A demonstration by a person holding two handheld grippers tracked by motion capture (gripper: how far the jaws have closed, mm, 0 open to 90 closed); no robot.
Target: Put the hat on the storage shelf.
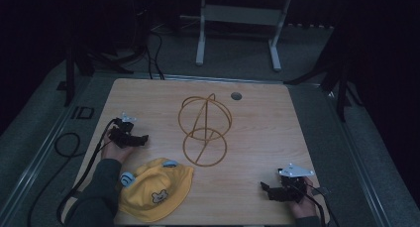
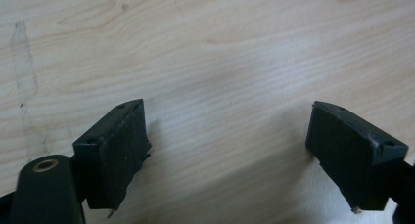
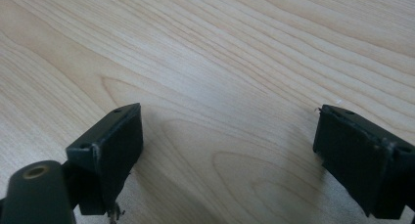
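1. Plainly, the left gripper (image 1: 140,138) lay low over the wooden table (image 1: 257,118) near its left edge, held in the person's left hand (image 1: 115,151); in its own view its jaws stood wide apart with bare wood grain between them and nothing held.
2. The right gripper (image 1: 266,189) sat near the table's front right corner, its jaws likewise spread in its own view, with bare tabletop between them.
3. The yellow hat (image 1: 157,188) lay flat at the front edge of the table, just beside the left forearm, well apart from the right gripper; its near rim was cut off by the bottom of the high view, and the sleeve (image 1: 96,190) hid part of its left side.
4. A small animal patch on the hat was too small to read clearly.
5. The wire stand (image 1: 204,130), a golden frame of hoops, stood mid-table between the two grippers, touching neither.
6. The surroundings beyond the table were dark; cables and a white frame behind it could barely be made out.
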